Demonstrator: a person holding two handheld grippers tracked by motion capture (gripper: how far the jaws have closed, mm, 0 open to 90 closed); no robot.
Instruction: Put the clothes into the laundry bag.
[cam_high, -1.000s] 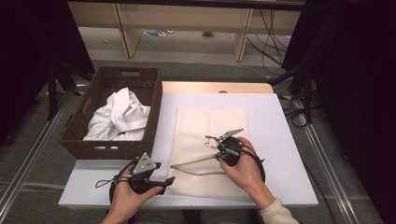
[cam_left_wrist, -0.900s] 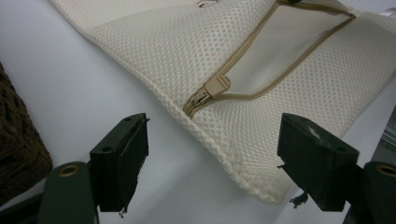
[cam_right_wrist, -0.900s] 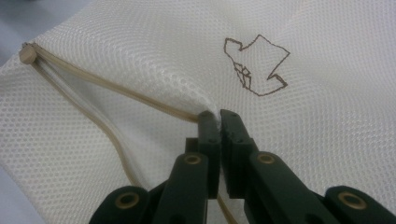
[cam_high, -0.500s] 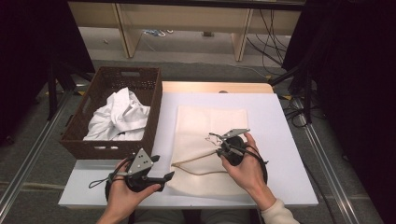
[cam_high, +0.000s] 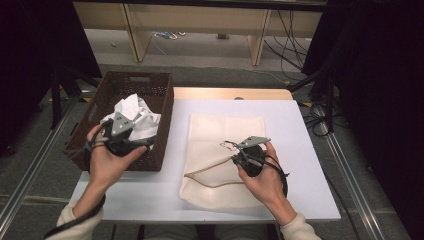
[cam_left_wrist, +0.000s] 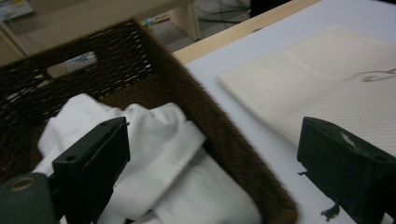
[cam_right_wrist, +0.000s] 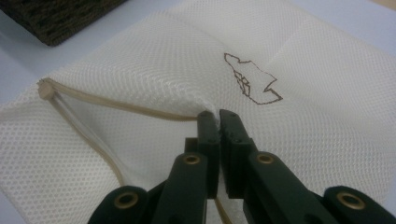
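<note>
The right hand-held gripper (cam_high: 231, 146) is pinching the open rim of the cream mesh laundry bag (cam_high: 220, 165) on the table (cam_high: 300, 150), holding its mouth up. The left hand-held gripper (cam_high: 145, 142) is now hovering over the brown wicker basket (cam_high: 165, 100), having swung up from the table's near edge with its empty jaws widening. It is seemingly going for the crumpled white garment (cam_high: 132, 112), whose lower folds are hiding behind the basket wall.

Setting: a laboratory or recording bay, not a home. A white-topped bench (cam_high: 300, 130) with a bare wooden far edge stands on a grey floor (cam_high: 45, 145). Aluminium rails (cam_high: 30, 175) run along both sides of the bench. Black curtains (cam_high: 380, 90) enclose the left and right sides. Loose cables (cam_high: 292, 45) lie on the floor behind the bench, next to plain wooden frame legs (cam_high: 131, 31). Each hand holds an instrumented claw, with a cable trailing from the right claw (cam_high: 230, 146).
</note>
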